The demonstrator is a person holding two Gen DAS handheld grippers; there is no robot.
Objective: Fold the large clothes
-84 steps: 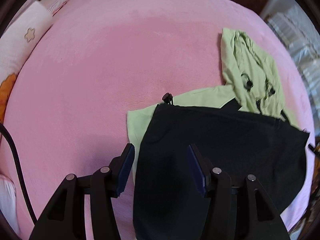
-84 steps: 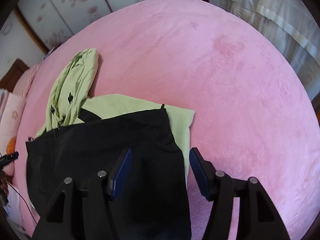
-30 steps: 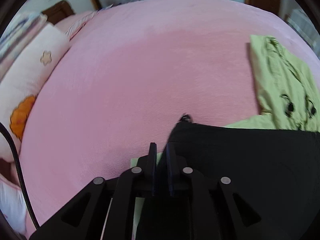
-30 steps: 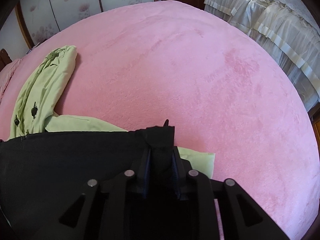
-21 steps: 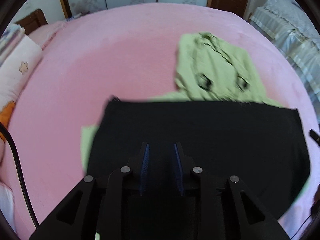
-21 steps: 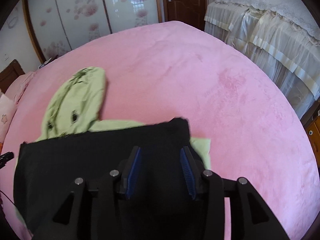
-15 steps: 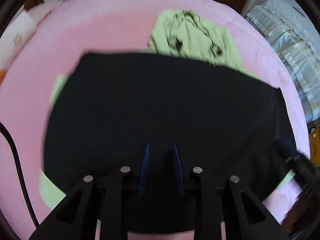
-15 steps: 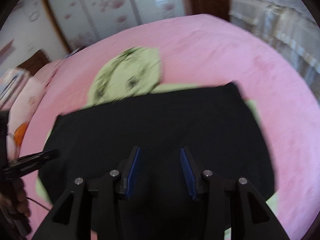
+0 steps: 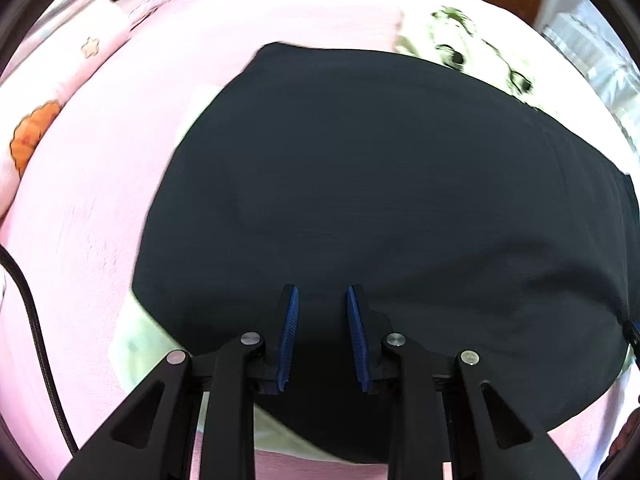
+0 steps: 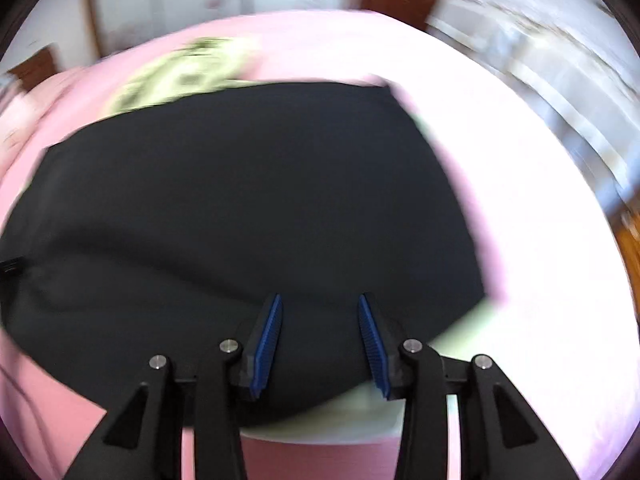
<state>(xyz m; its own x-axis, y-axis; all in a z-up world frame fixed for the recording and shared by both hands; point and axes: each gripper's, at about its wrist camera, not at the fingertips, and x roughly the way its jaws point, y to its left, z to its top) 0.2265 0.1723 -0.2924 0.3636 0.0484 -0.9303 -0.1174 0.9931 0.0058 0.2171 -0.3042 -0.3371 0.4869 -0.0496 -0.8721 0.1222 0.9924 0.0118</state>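
A large garment lies spread on the pink bed (image 9: pixel 100 220), with its black side (image 9: pixel 380 200) facing up. Its light green hood (image 9: pixel 468 48) sticks out at the far edge, and a green rim (image 9: pixel 136 336) shows at the near left. My left gripper (image 9: pixel 322 290) hovers over the near part of the black cloth, jaws a little apart and gripping nothing. The blurred right wrist view shows the same black cloth (image 10: pixel 240 200) and hood (image 10: pixel 192 72). My right gripper (image 10: pixel 320 298) hangs over the near hem; its jaws are closing, with no cloth between the pads.
A pink pillow with an orange print (image 9: pixel 52 92) lies at the bed's left edge. A black cable (image 9: pixel 36 320) runs down the left side. A second bed with a white frilled cover (image 10: pixel 560 80) stands to the right. Brown doors are at the back.
Both grippers were shut on the black layer's far corners. They let go and drew back toward the near hem, so the black cloth now fills both views.
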